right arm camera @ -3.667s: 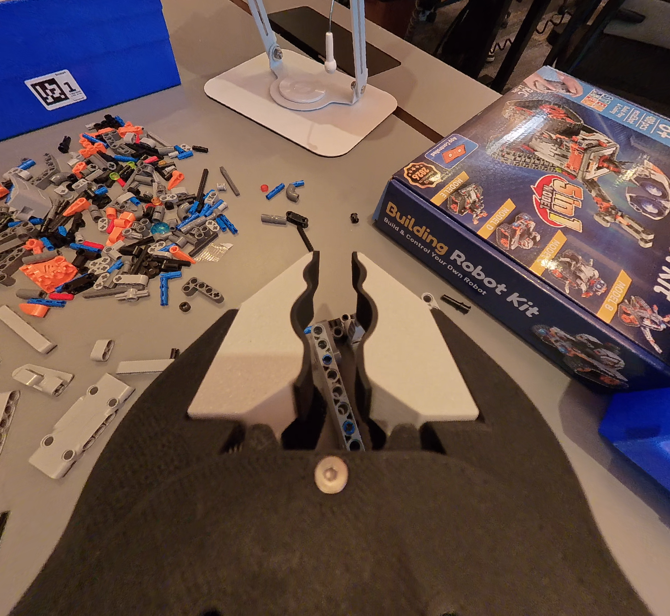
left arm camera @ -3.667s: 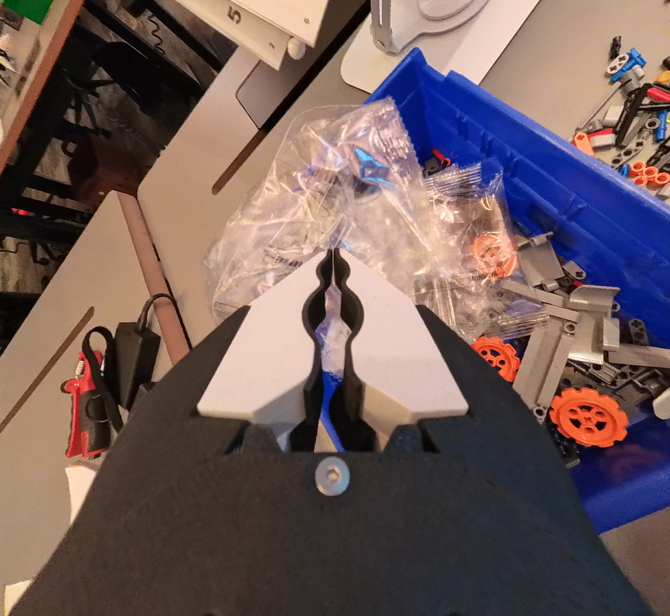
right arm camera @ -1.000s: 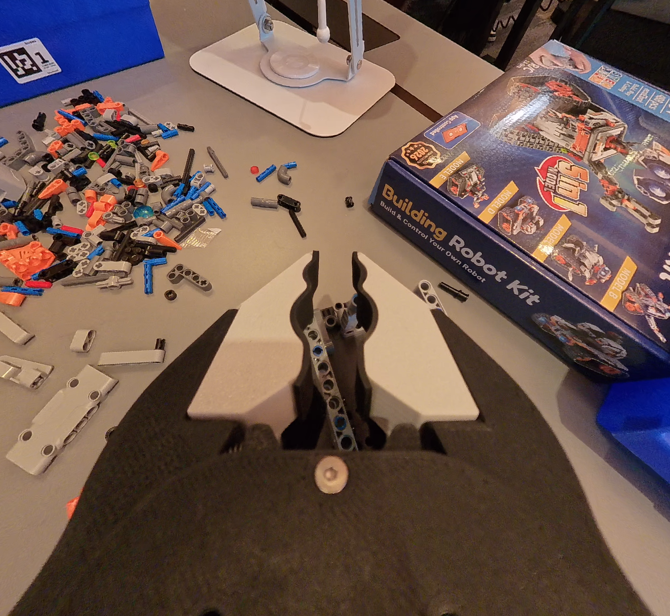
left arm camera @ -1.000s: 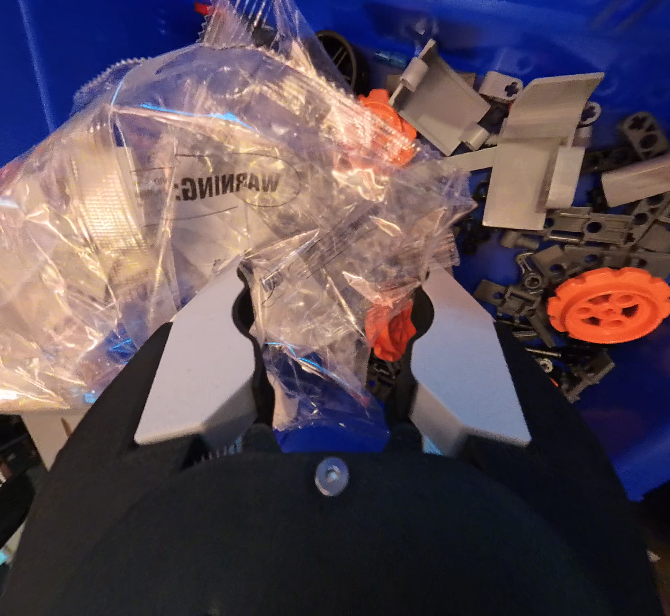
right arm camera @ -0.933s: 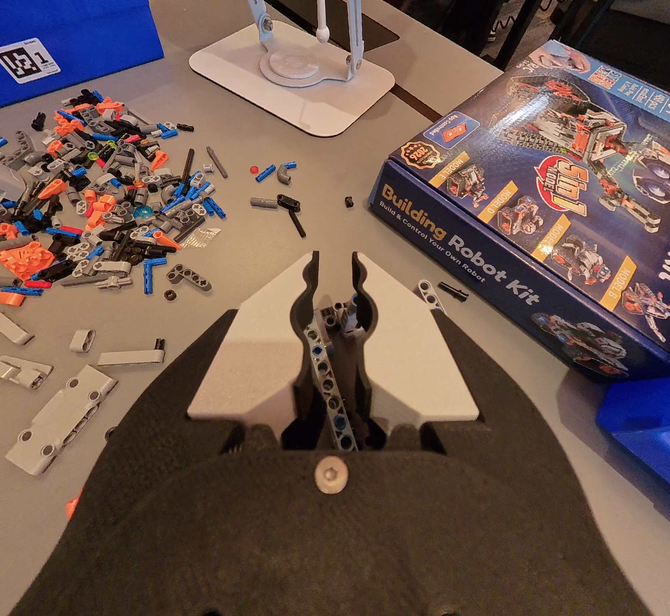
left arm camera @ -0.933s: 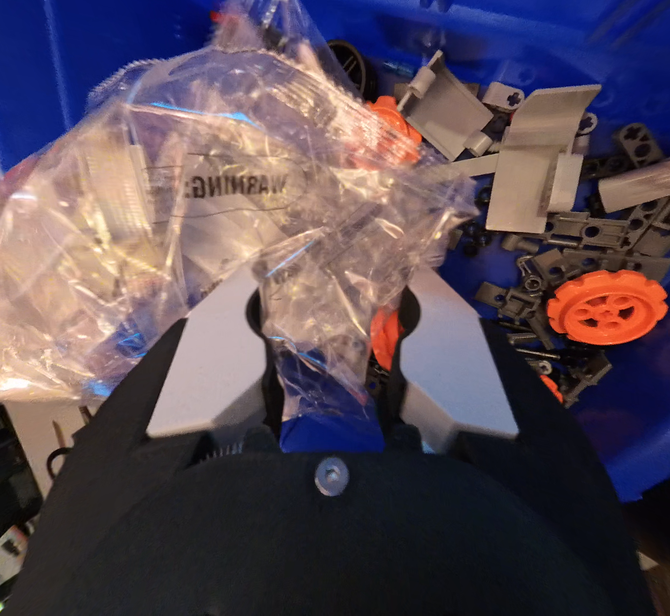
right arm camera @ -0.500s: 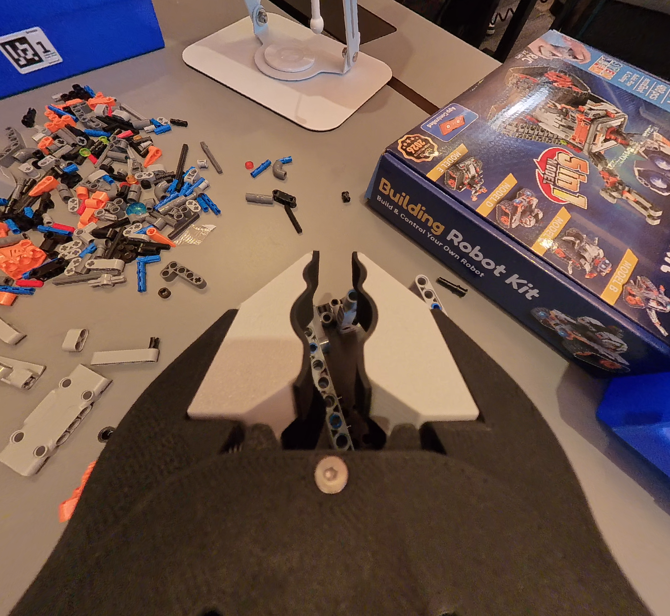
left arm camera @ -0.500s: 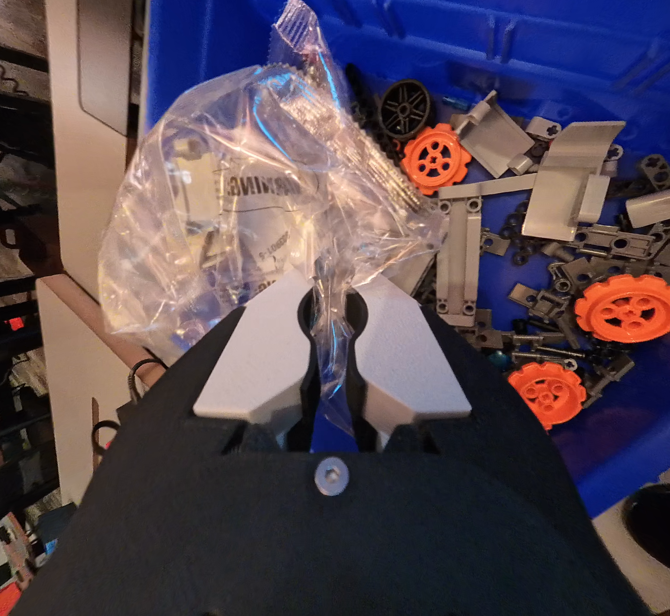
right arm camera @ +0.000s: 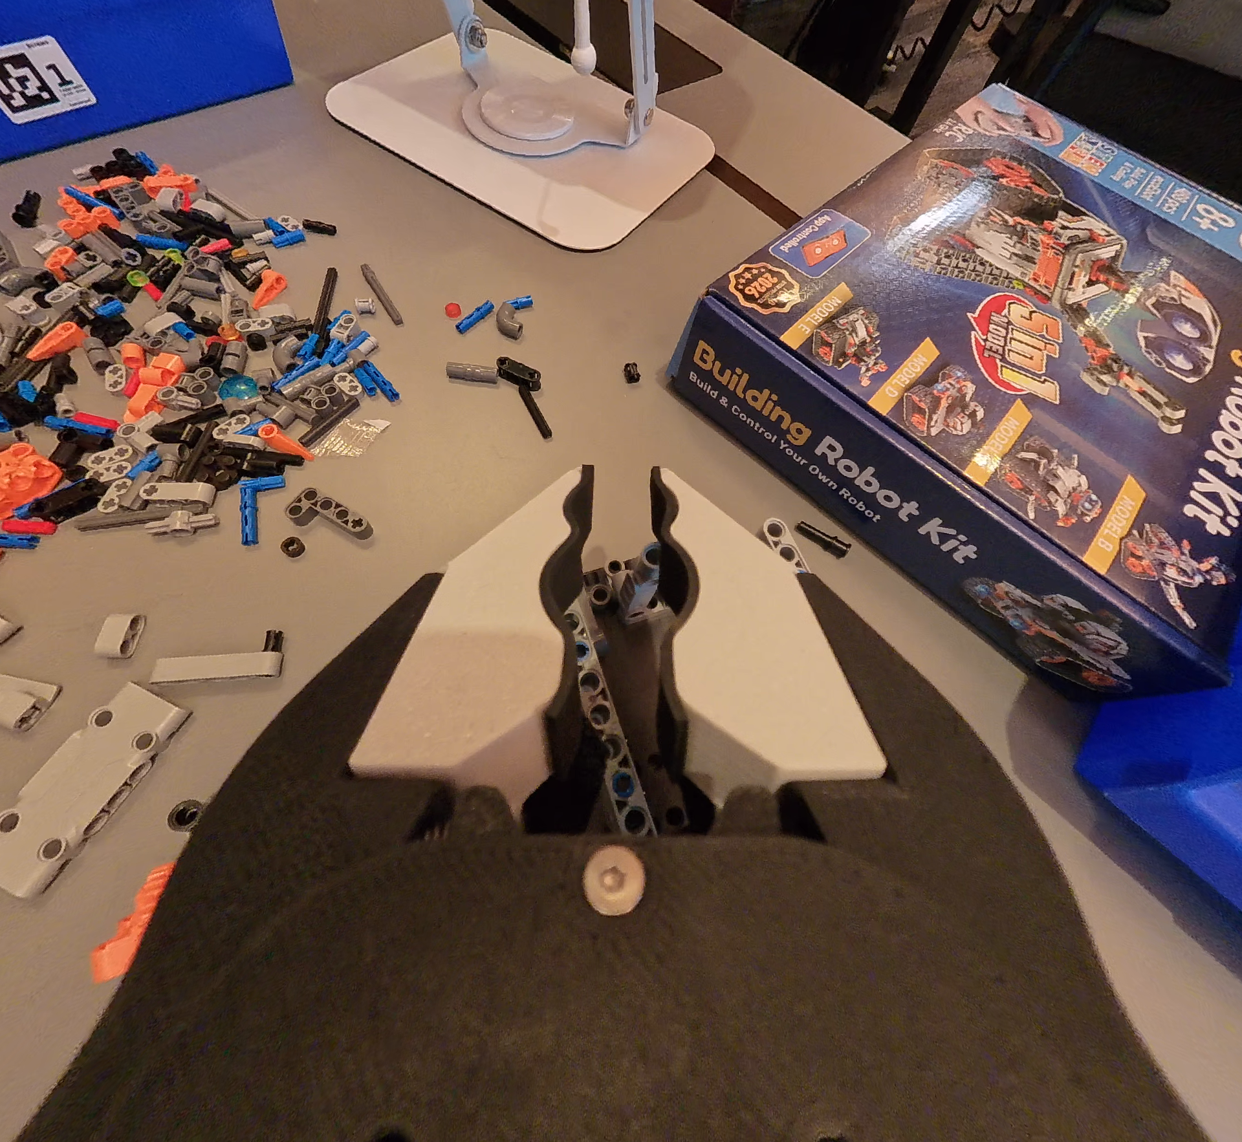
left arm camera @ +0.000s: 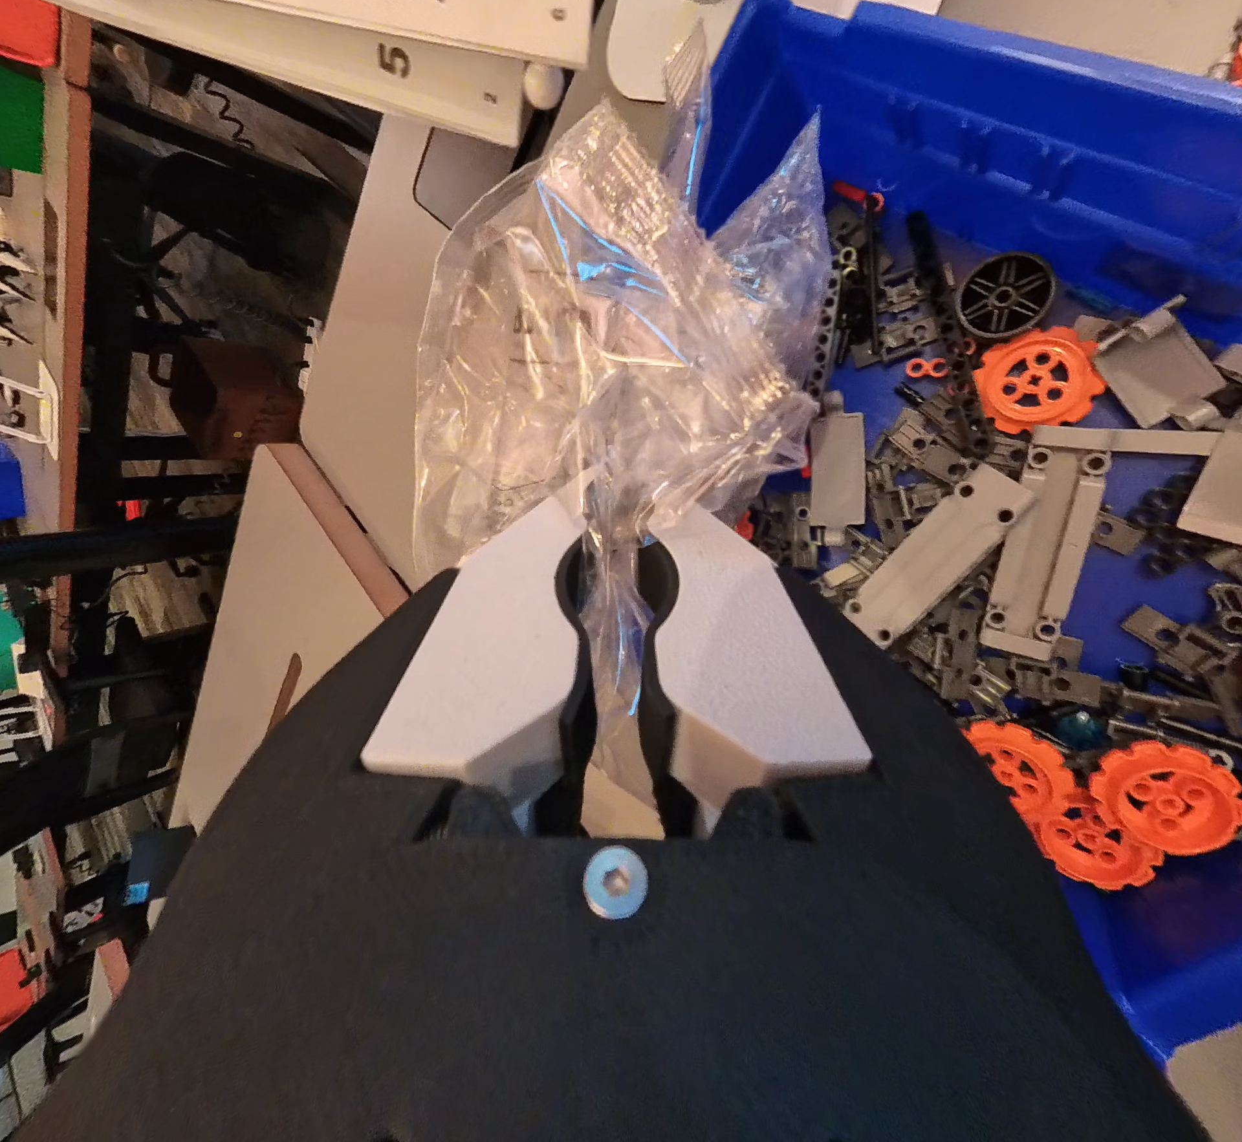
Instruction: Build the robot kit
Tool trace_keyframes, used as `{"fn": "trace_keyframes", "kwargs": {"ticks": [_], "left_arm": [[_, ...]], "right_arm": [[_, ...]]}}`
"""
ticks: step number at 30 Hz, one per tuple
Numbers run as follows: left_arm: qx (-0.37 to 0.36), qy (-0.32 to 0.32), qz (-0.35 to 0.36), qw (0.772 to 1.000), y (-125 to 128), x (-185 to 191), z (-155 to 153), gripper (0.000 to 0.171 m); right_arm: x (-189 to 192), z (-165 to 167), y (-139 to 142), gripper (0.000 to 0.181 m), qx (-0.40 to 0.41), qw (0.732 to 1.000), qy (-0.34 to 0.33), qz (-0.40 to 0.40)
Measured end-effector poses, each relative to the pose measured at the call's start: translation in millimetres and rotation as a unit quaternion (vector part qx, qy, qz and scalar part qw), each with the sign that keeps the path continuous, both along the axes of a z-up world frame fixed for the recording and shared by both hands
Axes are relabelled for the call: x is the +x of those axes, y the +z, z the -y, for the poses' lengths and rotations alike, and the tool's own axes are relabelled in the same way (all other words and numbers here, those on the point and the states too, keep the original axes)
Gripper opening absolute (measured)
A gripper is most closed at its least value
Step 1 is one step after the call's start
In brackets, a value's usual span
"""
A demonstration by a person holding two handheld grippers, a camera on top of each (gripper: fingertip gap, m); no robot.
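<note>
Plastic bags [left arm camera: 605, 357], crumpled and clear, hang pinched in the closed left hand-held gripper [left arm camera: 615, 532] beside a blue bin [left arm camera: 1008, 122] of toy parts. Right hand-held gripper [right arm camera: 622, 505] clamps a grey holed beam [right arm camera: 598, 706] over the desk [right arm camera: 437, 572], loose parts [right arm camera: 168, 371] at left.

bag [left arm camera: 605, 357] in left tongs [left arm camera: 615, 525], left of bin [left arm camera: 1008, 122] | parts pile [right arm camera: 168, 371] left of box [right arm camera: 974, 384]

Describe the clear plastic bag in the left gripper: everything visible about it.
The clear plastic bag is thin, crinkled film with serrated sealed edges and dark printing on one face. It looks empty. The left gripper pinches its twisted lower end between its fingers, so the rest fans upward, held over the corner of the blue bin.
</note>
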State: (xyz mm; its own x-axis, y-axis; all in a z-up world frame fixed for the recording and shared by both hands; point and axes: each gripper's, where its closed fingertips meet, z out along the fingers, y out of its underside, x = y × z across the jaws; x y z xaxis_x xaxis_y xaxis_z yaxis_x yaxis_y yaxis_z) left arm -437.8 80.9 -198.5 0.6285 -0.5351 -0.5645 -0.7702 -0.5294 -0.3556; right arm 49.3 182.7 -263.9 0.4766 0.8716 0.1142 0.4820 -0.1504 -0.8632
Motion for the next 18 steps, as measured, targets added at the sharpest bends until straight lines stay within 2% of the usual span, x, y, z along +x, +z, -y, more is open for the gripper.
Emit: {"fn": "trace_keyframes", "kwargs": {"ticks": [18], "left_arm": [[0.039, 0.043, 0.061, 0.996, 27, -26, -19, 0.000]], "right_arm": [[1, -1, -1, 0.012, 0.009, 1.000, -0.001, 0.001]]}}
